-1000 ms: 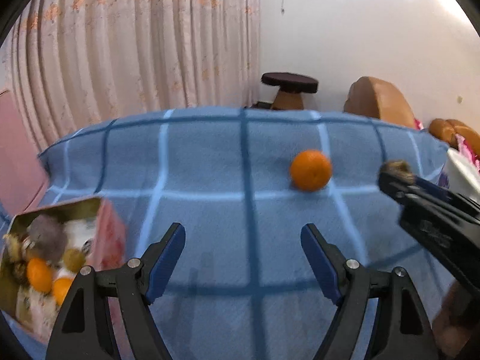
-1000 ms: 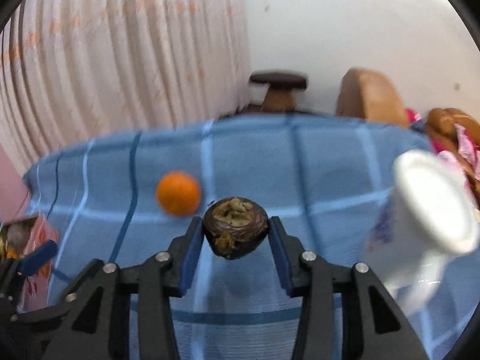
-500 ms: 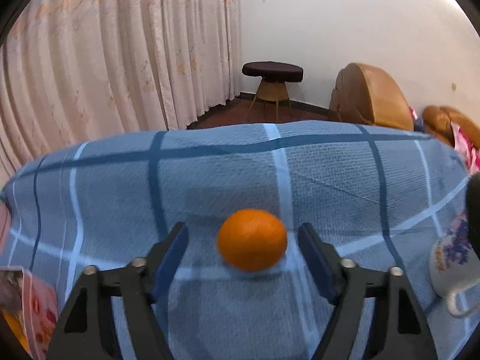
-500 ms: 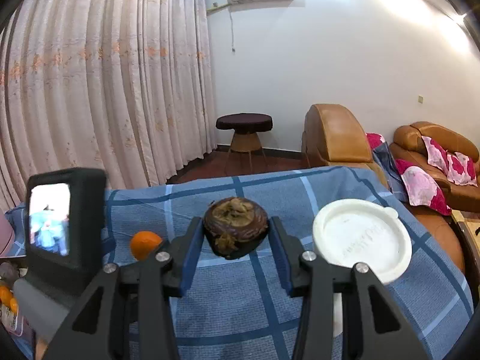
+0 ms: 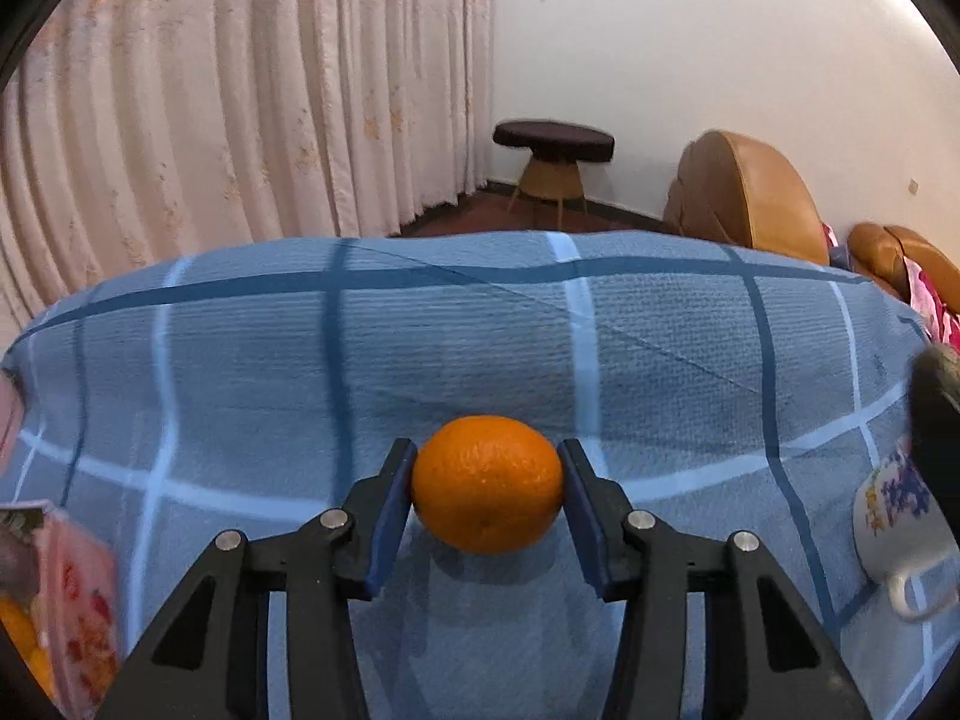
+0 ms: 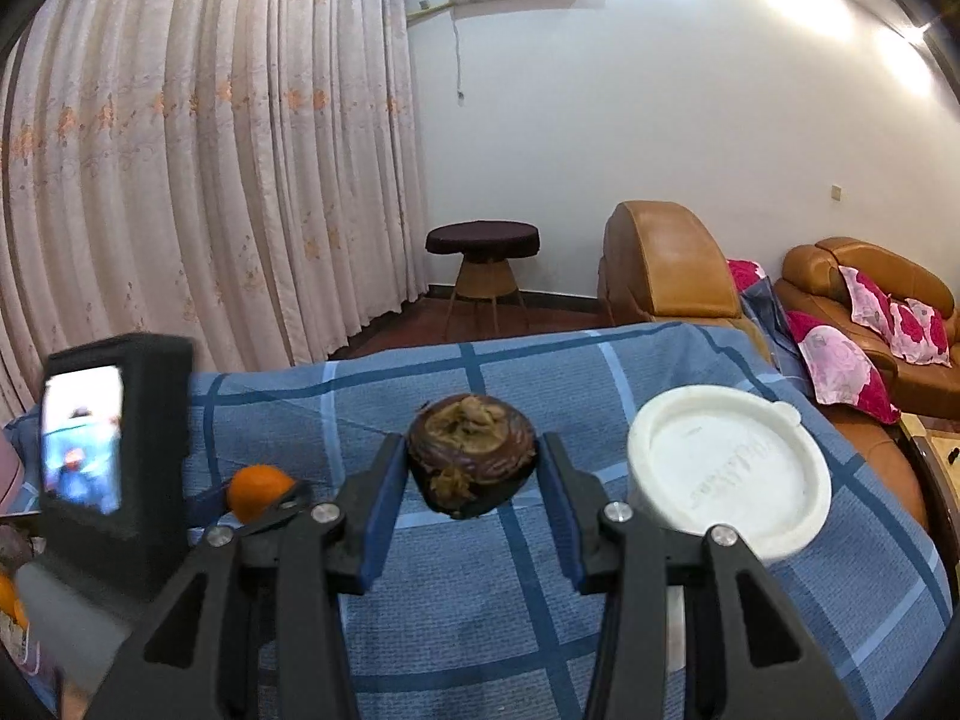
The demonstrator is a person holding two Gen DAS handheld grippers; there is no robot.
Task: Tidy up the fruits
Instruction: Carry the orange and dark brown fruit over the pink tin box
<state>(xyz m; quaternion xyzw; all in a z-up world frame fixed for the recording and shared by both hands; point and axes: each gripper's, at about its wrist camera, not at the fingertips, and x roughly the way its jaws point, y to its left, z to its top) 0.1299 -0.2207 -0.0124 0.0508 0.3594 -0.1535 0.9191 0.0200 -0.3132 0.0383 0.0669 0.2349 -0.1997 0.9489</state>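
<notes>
Your left gripper [image 5: 487,495] is clamped on the orange [image 5: 487,483]: both blue pads [image 5: 393,501] press against its sides, and the fruit sits just at or barely above the blue checked cloth [image 5: 420,360], with its shadow directly beneath. You cannot tell from this view whether it has left the cloth. At the lower left edge of your left wrist view, the pink box [image 5: 78,618] shows a blurred corner with orange fruit inside. At the right edge stands a floral mug [image 5: 900,516].

Your right gripper [image 6: 471,483] grips a dark brown mangosteen [image 6: 471,456], its dried calyx facing up, held clear above the cloth [image 6: 480,612]. Both of its blue pads [image 6: 384,507] touch the fruit's sides. Just to the right of that gripper sits a white lidded container [image 6: 729,474]. To the left in the same view you see the back of your left gripper's camera unit [image 6: 114,450] with its small lit screen, and the orange [image 6: 258,489] beyond it between the fingers.

Behind the table you have pale curtains [image 6: 210,180], a round stool [image 6: 483,243] and a tan armchair [image 6: 666,264].
</notes>
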